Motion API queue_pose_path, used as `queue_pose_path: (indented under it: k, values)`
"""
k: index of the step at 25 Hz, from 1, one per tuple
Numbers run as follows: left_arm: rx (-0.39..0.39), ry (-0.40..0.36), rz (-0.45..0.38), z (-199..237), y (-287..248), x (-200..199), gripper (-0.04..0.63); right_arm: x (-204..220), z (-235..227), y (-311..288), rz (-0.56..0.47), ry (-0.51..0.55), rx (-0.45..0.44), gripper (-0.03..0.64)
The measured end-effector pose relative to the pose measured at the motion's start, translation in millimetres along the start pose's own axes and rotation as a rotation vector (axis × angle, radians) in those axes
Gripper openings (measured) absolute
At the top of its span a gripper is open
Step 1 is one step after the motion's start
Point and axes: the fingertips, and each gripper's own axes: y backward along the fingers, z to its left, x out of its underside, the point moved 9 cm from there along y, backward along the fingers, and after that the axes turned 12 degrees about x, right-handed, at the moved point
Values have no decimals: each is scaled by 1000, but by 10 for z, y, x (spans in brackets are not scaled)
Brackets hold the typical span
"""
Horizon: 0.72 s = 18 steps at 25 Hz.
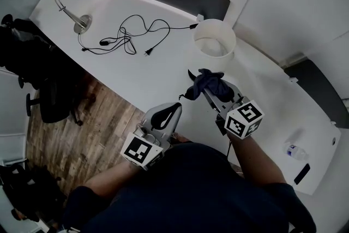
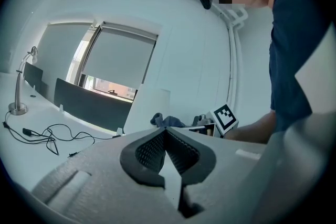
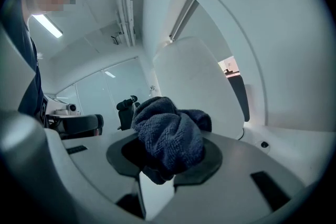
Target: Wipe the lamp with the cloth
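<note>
The person stands at the near edge of a long white worktop [image 1: 163, 71], one tool in each hand. The right tool [image 1: 210, 93] is clamped on a dark blue cloth [image 1: 207, 80]. The cloth bunches up out of the jaws in a loose wad and is held above the worktop, just short of the white-shaded lamp [image 1: 214, 40]. From the right gripper view, the towelling folds of the cloth [image 3: 170, 134] fill the gap between the pads, and the lamp's pale shade [image 3: 194, 81] rises close behind them.

The left tool [image 1: 166, 115] hangs lower and nearer the person's body, over the worktop edge. Its jaws are pressed together at the tips with nothing between them, as the left gripper view shows [image 2: 164, 136].

The lamp stands upright towards the back of the worktop, by a dark partition. A thin black cable [image 1: 131, 35] trails away from it in loops across the surface. At the far left end is a chrome desk lamp [image 1: 68, 8], well apart from both tools. A small bottle [image 1: 294, 151] lies at the right end.
</note>
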Motion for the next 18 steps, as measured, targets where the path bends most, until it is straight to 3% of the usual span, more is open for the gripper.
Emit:
queue_pose_path:
  k: [9,18]
  values:
    - [-6,5,18,-14,-112,30,6,282,-145,-53,69,-1,-10,129]
    - [25,-12,-22,-63,-231,-48,6,-39,-179,152,59,44,-17,129]
